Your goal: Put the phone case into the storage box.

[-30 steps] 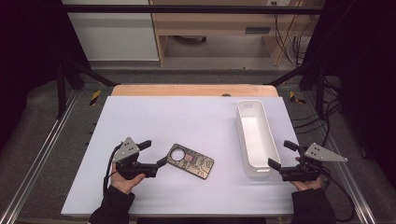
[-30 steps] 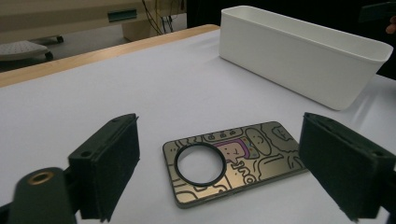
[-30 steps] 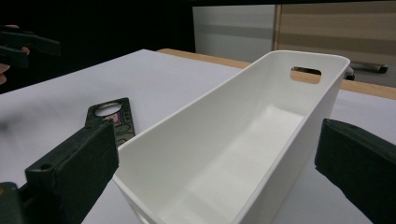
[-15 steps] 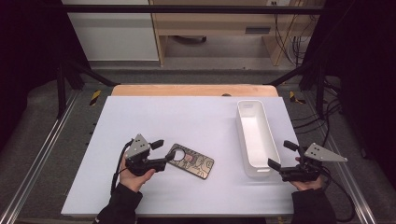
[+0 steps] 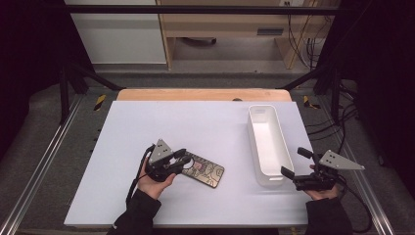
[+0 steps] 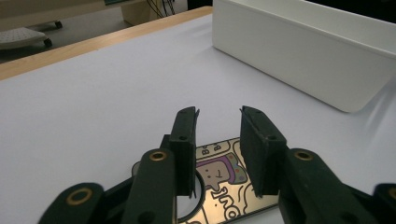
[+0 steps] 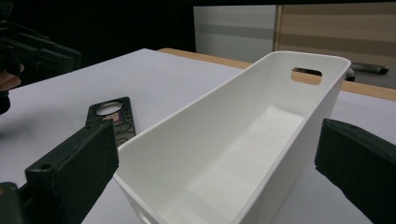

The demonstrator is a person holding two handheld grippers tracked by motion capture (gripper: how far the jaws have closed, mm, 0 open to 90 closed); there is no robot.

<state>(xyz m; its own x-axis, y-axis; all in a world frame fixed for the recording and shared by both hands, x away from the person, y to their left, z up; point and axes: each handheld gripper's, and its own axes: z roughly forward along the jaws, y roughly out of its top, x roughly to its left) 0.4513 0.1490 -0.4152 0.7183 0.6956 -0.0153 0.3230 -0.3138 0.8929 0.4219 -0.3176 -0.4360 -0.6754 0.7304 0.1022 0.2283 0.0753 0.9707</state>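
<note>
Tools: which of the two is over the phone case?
The left tool: its jaws, which have just been closing, straddle the ring end of the phone case. The right tool stands open beside the white bin.

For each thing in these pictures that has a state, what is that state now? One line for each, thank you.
Phone case: lying flat on the table, printed side up, not lifted.
Left gripper: jaws have just been closing, over the case's ring end; a gap remains between them, no grip visible.
Right gripper: open, jaws at the tray's near end.
White tray: upright, empty.
</note>
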